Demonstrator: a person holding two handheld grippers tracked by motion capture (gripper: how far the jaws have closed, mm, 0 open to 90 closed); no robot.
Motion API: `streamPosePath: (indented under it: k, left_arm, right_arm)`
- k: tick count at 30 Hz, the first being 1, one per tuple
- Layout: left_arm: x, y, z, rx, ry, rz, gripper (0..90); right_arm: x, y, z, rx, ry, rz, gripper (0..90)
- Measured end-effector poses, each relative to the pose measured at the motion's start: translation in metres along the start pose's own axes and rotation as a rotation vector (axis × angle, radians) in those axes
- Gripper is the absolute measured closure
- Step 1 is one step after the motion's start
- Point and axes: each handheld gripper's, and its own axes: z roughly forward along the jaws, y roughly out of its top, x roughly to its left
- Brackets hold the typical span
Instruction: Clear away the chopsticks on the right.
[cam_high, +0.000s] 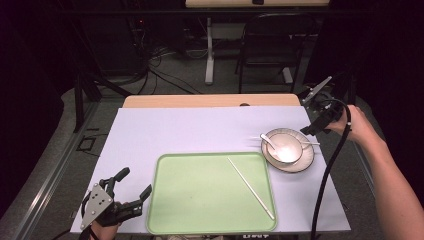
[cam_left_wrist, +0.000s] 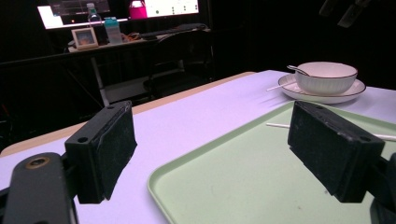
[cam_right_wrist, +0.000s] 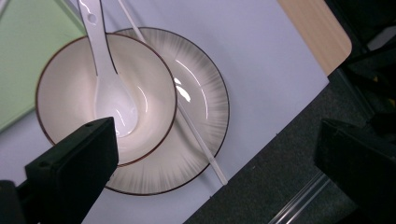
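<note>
Jaws spread wide on my right gripper (cam_high: 306, 131) above the bowl (cam_high: 283, 145) with its spoon (cam_high: 269, 141) on the plate (cam_high: 305, 161), angling for the chopstick (cam_right_wrist: 201, 140) under it, while my left gripper (cam_high: 131, 184), open too, waits beside the tray (cam_high: 200, 200).

The room is dark, with black walls and a grey floor (cam_high: 175, 75) strewn with black cables (cam_high: 160, 60). Beyond the far edge of the wooden table (cam_high: 200, 100), which is covered by a pale lilac sheet (cam_high: 190, 130), stands a black folding chair (cam_high: 272, 45) beside a white-legged desk (cam_high: 210, 50). Past the fingertips in the left gripper view, lit screens (cam_left_wrist: 168, 7) glow above a cluttered desk (cam_left_wrist: 121, 42) bearing bottles (cam_left_wrist: 112, 29) and a small framed picture (cam_left_wrist: 84, 37).
</note>
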Motion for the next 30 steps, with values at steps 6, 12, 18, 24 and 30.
streamPosePath:
  k: [6,12,18,24,30]
  left_arm:
    - [0.0,0.0,0.0,0.001,0.0,0.0,15.1]
    - [0.0,0.0,0.0,0.001,0.0,0.0,15.1]
    - [0.0,0.0,0.0,0.0,0.0,0.0,15.1]
    - [0.001,0.0,-0.001,-0.004,0.006,-0.006,15.1]
    - [0.001,0.0,-0.001,-0.002,0.006,-0.005,15.1]
  right_arm:
    - [-0.012,0.006,0.019,0.067,-0.001,-0.019,3.4]
    - [-0.021,0.005,0.039,0.112,-0.004,-0.031,25.5]
    - [-0.018,0.001,0.062,0.169,0.002,-0.054,42.1]
    - [-0.015,-0.007,0.084,0.186,0.06,-0.057,50.9]
    - [-0.016,-0.011,0.095,0.241,0.077,-0.072,52.4]
